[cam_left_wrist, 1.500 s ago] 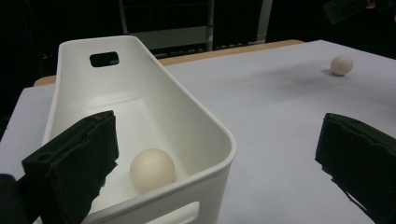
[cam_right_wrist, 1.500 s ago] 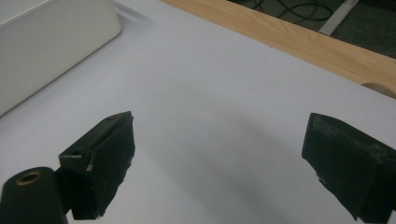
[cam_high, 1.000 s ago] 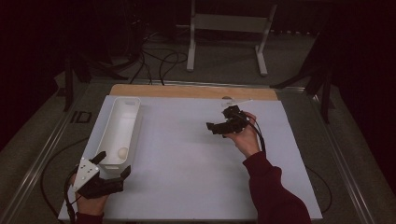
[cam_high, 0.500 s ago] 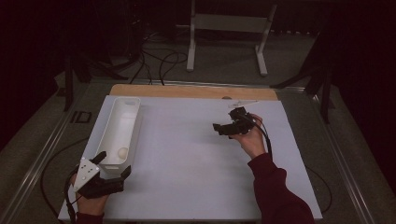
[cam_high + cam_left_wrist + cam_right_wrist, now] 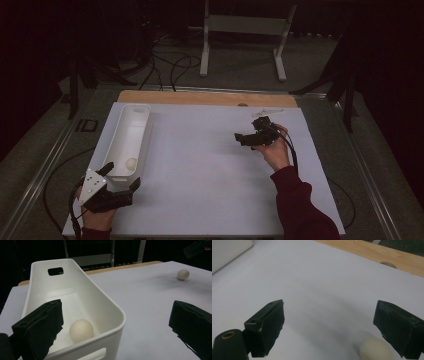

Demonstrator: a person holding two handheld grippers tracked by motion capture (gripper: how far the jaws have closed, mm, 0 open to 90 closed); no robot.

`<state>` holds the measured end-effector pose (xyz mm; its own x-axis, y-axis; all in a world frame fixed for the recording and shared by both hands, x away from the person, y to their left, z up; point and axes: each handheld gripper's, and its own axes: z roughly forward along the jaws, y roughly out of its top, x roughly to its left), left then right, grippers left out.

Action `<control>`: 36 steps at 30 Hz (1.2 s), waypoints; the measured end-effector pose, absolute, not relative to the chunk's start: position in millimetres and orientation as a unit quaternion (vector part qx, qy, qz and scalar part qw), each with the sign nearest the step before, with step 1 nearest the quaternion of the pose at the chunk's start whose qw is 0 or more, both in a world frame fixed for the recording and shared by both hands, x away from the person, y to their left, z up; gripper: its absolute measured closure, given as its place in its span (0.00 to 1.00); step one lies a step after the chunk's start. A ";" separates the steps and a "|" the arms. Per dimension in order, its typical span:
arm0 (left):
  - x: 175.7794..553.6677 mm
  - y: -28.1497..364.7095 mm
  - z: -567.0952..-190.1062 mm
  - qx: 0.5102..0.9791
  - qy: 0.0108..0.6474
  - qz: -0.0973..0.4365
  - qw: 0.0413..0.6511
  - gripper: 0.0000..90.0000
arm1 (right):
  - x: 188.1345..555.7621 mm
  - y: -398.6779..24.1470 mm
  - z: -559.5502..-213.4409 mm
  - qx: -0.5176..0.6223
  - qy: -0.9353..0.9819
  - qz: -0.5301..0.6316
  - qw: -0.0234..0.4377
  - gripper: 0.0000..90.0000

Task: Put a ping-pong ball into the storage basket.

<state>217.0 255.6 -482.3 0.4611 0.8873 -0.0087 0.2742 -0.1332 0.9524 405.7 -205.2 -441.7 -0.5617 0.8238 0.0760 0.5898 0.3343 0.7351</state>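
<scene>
Looking down from the high view, the left gripper [image 5: 120, 181] sits at the lower left, jaws spread wide astride the near end of the bin [image 5: 128, 139] with one egg [image 5: 131, 163] inside, while the right gripper [image 5: 243, 138], right of centre, has dropped lower in the frame than a second ago. In the left gripper view another egg [image 5: 183, 274] lies loose at the upper right. In the right gripper view the jaws gape, holding nothing, over that egg [image 5: 375, 349] at the bottom right; it looks light, smooth, brittle and apt to roll, so grip its widest middle gently.
</scene>
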 end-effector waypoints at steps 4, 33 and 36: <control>216.9 255.6 -482.3 0.689 0.422 0.303 0.506 0.00 | 404.6 -209.7 -443.9 0.444 0.802 0.366 0.162 0.11; 217.6 254.4 -483.1 0.690 0.422 0.303 0.504 0.00 | 406.4 -237.1 -462.2 0.468 0.798 0.340 0.166 0.11; 217.6 254.3 -483.0 0.690 0.422 0.303 0.504 0.00 | 406.5 -238.3 -464.0 0.468 0.799 0.339 0.168 0.11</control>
<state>217.6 254.3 -483.0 0.4609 0.8874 -0.0068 0.2761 -0.1361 0.9514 406.5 -238.3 -464.0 -0.5064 0.8609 0.0493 0.6335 0.3326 0.6986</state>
